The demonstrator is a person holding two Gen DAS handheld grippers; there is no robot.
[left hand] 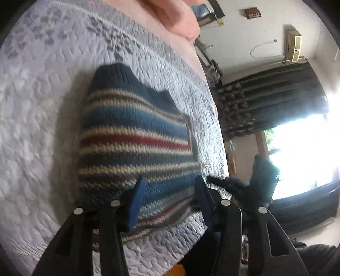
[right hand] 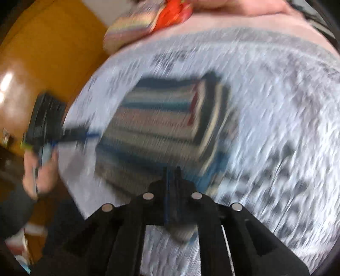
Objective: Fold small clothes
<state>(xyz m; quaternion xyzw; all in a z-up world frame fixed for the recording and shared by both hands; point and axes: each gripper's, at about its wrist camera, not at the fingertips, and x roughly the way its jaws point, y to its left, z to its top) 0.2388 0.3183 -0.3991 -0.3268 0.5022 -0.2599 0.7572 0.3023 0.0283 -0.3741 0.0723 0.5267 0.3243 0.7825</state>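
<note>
— Bedroom scene first: we log a pale grey quilted bedspread [left hand: 42, 118] over the bed, a dark patterned curtain [left hand: 276, 95] beside a bright window [left hand: 303, 152], and a cream wall air-conditioner unit [left hand: 294, 45] up high.

— Task item?

— We see a small striped knit sweater in blue, cream, red and grey [left hand: 136, 148], lying flat on the bedspread, dark blue ribbed edge at its far end. In the right wrist view it reads as a compact stacked rectangle near the bed's middle, heavily motion-blurred, so we can't count the layers.

— Left gripper?

— We mark the left gripper [left hand: 170, 203], black arms with blue pads, spread wide over the sweater's near edge. We can't tell whether the pads touch the knit; nothing sits between them. From the right wrist view it shows at the left edge of the bed, a hand [right hand: 40, 169] on its handle.

— Right gripper?

— We mark the right gripper [right hand: 172, 169]: its two fingers are pressed together, tips at the sweater's near edge. Blur stops us telling whether any fabric is pinched.

— Anything else?

— We note a pink pillow [left hand: 182, 19] at the head of the bed, an orange-red cloth [right hand: 174, 10] beside a pastel striped item [right hand: 131, 27], and a yellow-brown wooden panel [right hand: 48, 53] off the bed's left side.
</note>
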